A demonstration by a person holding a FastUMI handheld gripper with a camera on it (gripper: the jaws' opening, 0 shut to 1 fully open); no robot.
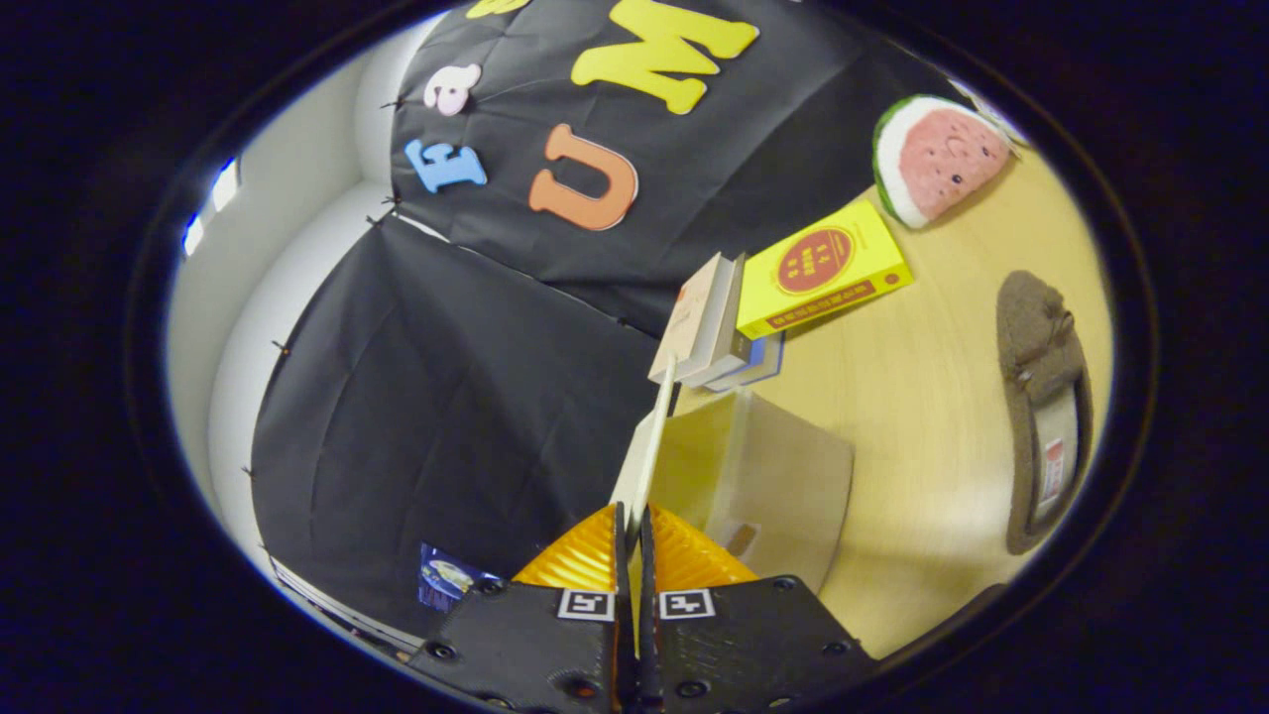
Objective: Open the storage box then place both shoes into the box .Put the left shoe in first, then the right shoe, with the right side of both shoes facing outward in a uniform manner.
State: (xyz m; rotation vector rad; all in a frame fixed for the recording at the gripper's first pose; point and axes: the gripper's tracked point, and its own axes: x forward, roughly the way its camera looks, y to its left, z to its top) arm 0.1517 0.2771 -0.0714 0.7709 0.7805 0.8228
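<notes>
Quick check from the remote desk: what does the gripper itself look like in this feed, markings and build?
The gripper has two fingers with ribbed, ridged pads, closed nearly together on a thin panel. Behind them sit two dark, textured mounting plates fastened with round screws. Each plate carries a small square black-and-white fiducial tag near the finger base. No cables are visible.

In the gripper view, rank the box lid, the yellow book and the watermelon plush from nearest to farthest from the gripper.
1. Box lid: pinched between the fingers of the gripper, lifted off the storage box.
2. Yellow book: beyond the box, atop a book stack.
3. Watermelon plush: farthest, past the book, against the booth wall.
</notes>
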